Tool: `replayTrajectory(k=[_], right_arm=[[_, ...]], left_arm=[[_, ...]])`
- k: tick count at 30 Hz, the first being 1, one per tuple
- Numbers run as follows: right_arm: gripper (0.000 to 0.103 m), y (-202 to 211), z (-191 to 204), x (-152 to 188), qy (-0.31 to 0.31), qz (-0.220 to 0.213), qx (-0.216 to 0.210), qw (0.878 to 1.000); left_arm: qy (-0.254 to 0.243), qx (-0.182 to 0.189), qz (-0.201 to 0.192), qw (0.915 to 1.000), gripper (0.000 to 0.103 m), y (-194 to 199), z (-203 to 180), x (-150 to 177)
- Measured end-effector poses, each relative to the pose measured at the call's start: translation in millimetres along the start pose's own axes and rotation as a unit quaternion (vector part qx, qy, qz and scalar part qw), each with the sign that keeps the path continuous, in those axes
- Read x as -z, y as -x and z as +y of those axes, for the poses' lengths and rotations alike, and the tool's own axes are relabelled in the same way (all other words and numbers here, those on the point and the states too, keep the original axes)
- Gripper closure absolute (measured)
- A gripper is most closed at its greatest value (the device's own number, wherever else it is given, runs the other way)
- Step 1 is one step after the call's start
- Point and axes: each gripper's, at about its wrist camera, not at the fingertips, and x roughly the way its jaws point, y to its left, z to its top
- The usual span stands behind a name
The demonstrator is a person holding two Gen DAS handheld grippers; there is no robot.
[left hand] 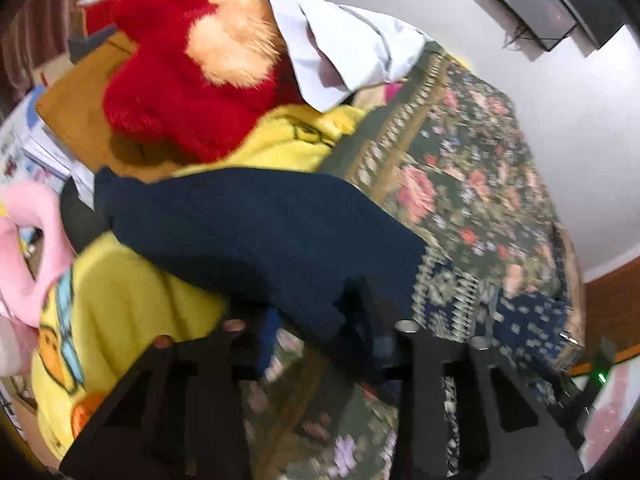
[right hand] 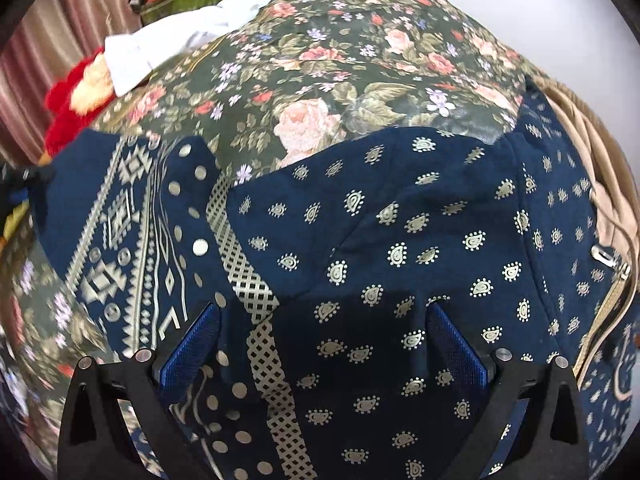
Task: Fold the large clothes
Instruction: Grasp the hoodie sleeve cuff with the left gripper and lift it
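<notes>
Navy printed garment lay spread on the floral bed; right gripper open over it, ready to pinch. Left gripper blurred, apparently clamping dark cloth.

the right tongs point forward and down, their two blue-padded fingers spread wide apart, tips pressed against cloth. the left tongs are blurred and tilted; their black fingers are dark against fabric, and whether they are spread or closed cannot be told.
</notes>
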Motion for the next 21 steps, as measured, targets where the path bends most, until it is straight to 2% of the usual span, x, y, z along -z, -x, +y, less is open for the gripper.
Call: replayTrajectory(k=[3,6,8,10,13,15,21], right_arm=[[0.0,1,1,5,0.011,0.002,-0.004,1.0],[0.0,7,-6,9,0.0,0.012,-0.025,1.0],[0.0,13,-13,14,-0.01,0.017,-0.039,0.999],[0.0,22,-24,20,-0.022,0.018,-0.046,0.999],[0.0,37,-40,29,-0.036,0.012,-0.044,0.998],[0.0,53,-53,37,-0.045,0.004,-0.041,0.998],[0.0,101,-99,56,-0.091,-0.024,-0.05,0.994]], left_arm=[[-0.026,-0.034,-0.028,0.9987,0.089,4,-10,-5],[-0.06,-0.052,-0.058,0.9951,0.092,20,-27,-6],[-0.096,-0.053,-0.091,0.9898,0.094,41,-46,-6],[-0.137,-0.053,-0.129,0.9807,0.094,66,-71,-3],[-0.195,-0.026,-0.17,0.9655,0.094,101,-116,2],[-0.225,0.001,-0.182,0.9572,0.094,119,-150,6],[-0.28,0.079,-0.166,0.9423,0.094,130,-246,34]])
